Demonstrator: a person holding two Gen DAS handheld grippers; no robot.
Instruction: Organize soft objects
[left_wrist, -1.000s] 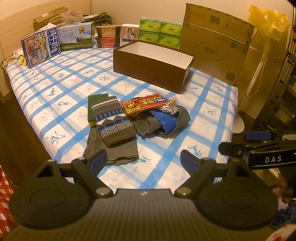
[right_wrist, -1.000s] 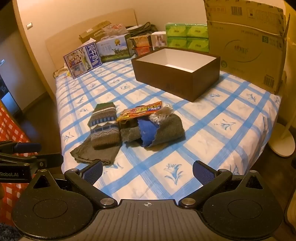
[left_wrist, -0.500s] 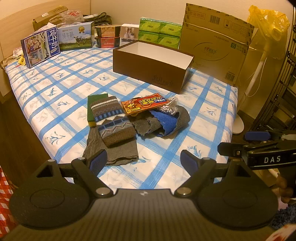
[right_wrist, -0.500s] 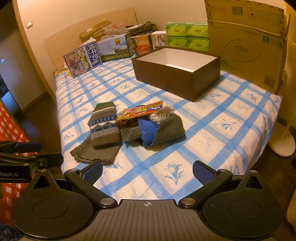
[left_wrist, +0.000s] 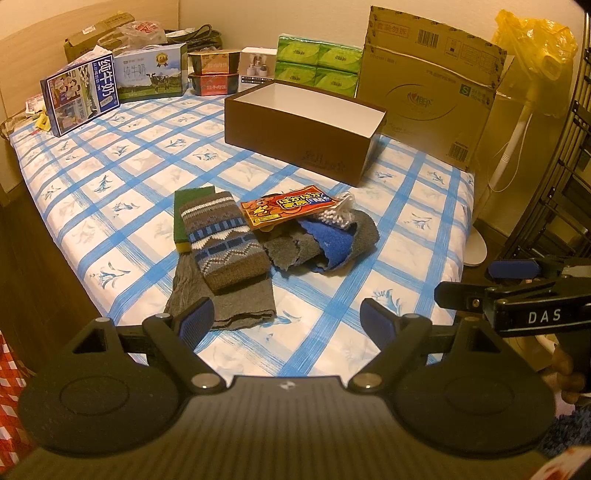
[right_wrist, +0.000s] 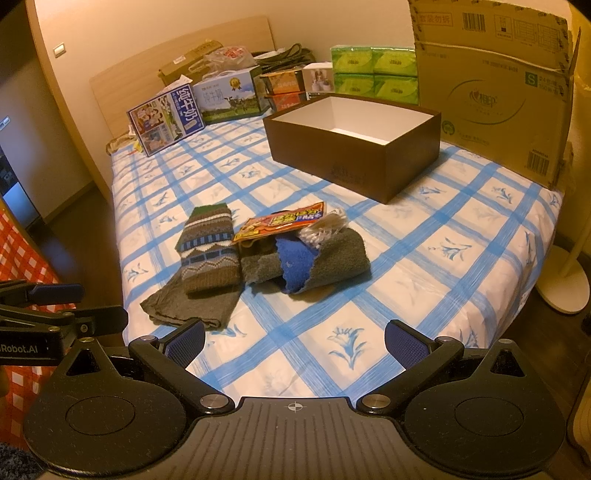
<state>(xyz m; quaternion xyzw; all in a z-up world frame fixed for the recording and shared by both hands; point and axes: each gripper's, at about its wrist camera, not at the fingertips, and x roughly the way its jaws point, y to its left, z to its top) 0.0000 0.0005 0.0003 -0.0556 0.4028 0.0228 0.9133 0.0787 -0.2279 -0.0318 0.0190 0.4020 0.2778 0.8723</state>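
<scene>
A pile of soft things lies on the blue-checked bed (left_wrist: 110, 177): a patterned knit sock (left_wrist: 225, 240) on a grey cloth (left_wrist: 236, 302), a green sponge (left_wrist: 188, 218), an orange heat-pack packet (left_wrist: 288, 210), a bag of cotton swabs (left_wrist: 341, 212), and a grey and blue cloth (left_wrist: 336, 240). The pile also shows in the right wrist view, with the sock (right_wrist: 208, 251) and blue cloth (right_wrist: 295, 262). An open brown box (left_wrist: 303, 125) stands behind it, empty. My left gripper (left_wrist: 286, 323) and right gripper (right_wrist: 293, 343) are both open and empty, near the bed's front edge, short of the pile.
Milk cartons (left_wrist: 81, 92), green tissue packs (left_wrist: 317, 64) and a large cardboard box (left_wrist: 428, 85) line the back of the bed. A fan stand (right_wrist: 565, 284) is on the floor to the right. A red checked cloth (right_wrist: 22, 258) is at the left.
</scene>
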